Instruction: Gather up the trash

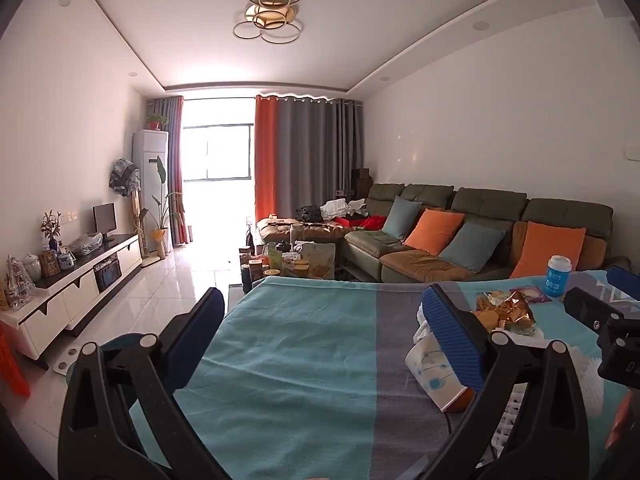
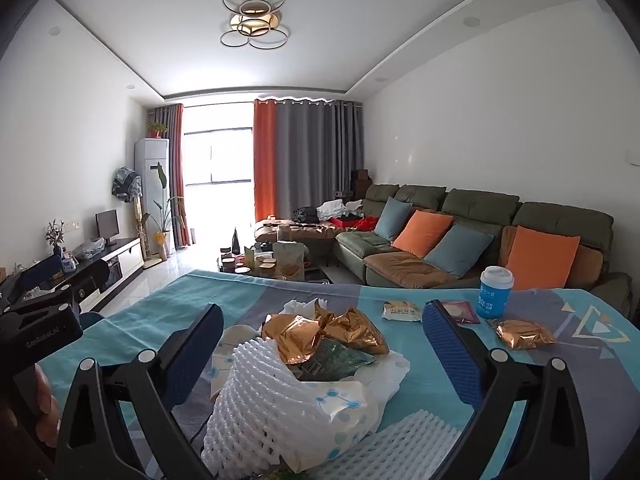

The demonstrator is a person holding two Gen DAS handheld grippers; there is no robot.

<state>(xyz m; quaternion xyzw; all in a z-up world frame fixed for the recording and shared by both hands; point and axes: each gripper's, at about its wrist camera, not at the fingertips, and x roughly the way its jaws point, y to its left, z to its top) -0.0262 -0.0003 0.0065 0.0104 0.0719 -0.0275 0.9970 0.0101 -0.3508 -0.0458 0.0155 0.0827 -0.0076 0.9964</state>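
Observation:
A heap of trash lies on the blanket-covered table (image 2: 168, 304): white foam net sleeves (image 2: 256, 392), a white dotted paper bag (image 2: 344, 404), crumpled gold foil wrappers (image 2: 324, 332) and a green wrapper (image 2: 340, 354). My right gripper (image 2: 320, 340) is open with the heap between its fingers. Beyond lie a small white packet (image 2: 401, 311), a dark red packet (image 2: 460, 312), a gold packet (image 2: 524, 334) and a blue cup with a white lid (image 2: 495, 297). My left gripper (image 1: 320, 328) is open and empty over bare blanket, left of the heap; the dotted bag (image 1: 434, 372) sits by its right finger.
A green sofa (image 2: 460, 232) with orange and blue cushions stands behind the table. A cluttered coffee table (image 2: 272, 260) stands ahead. A TV cabinet (image 1: 80, 280) runs along the left wall over white floor tiles. A red stool (image 1: 12, 364) stands at far left.

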